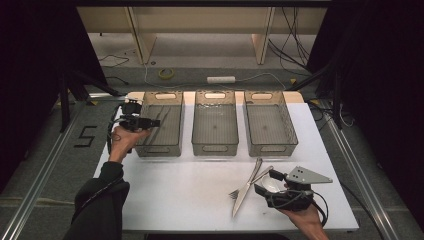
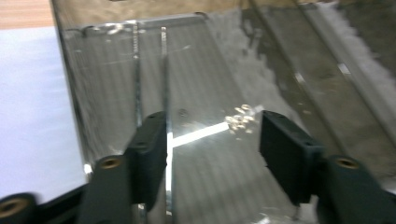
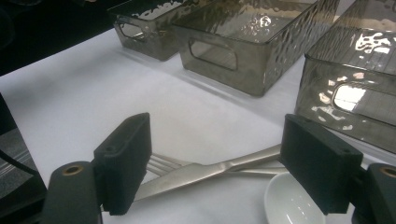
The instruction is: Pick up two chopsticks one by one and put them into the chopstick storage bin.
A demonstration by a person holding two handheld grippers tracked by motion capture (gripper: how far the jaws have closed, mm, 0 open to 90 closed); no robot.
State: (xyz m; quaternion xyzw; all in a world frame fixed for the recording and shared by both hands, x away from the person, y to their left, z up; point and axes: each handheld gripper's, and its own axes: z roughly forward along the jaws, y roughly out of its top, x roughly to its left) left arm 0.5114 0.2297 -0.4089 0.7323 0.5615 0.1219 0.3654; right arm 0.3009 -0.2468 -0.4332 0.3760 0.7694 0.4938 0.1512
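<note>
Two hand-held grippers, both spread and empty: your left hand-held gripper hangs over the leftmost bin; knife, fork and white spoon lie between your right hand-held gripper's jaws. Closing there risks pinching crossed pieces together.

Three bins stand in a row across the twelve o'clock side of the tabletop: left bin, middle bin, right bin. Toward five o'clock, a knife lies crossed over a fork, with a spoon just beside them at three o'clock.
</note>
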